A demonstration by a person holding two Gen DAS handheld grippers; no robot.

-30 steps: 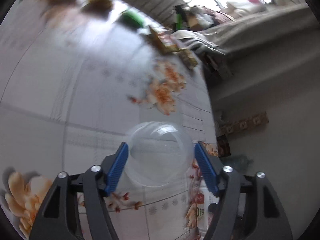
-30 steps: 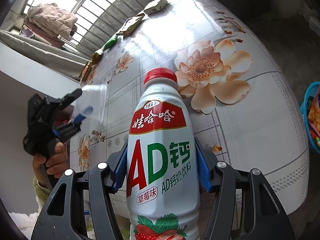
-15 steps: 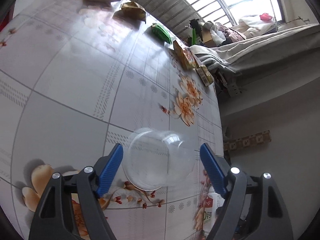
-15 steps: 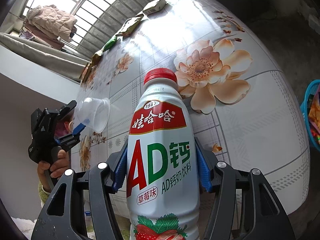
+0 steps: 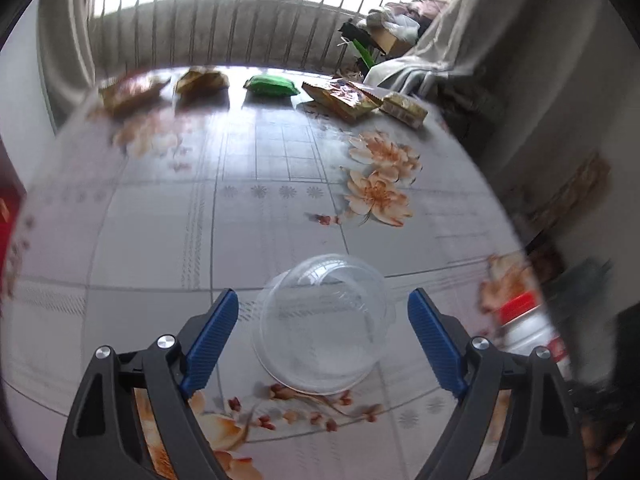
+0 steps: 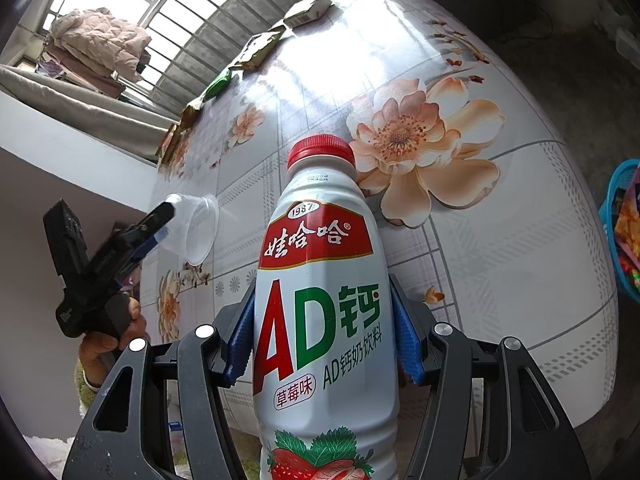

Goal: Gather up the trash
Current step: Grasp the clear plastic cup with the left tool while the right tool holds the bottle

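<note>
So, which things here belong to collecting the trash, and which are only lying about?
Job:
- clear plastic cup, between the opening left tool
- white red-capped drink bottle, in the right tool
- green snack packet

Lying about:
- pink quilt
- flowered tablecloth

Table [image 5: 168, 240] is covered in a glossy, smooth floral oilcloth that throws back window glare. The cup [image 5: 324, 324] lying on it is thin clear plastic, see-through. The bottle [image 6: 324, 320], at the table's near edge, is smooth white plastic with a shiny printed label and a ribbed red plastic cap [image 6: 322, 152]. Gripper pads [image 5: 210, 340] look like ribbed blue rubber on matt black plastic arms with small shiny metal screws. Along the table's far edge, the snack packets [image 5: 272, 86] look like crinkly foil or plastic film.
</note>
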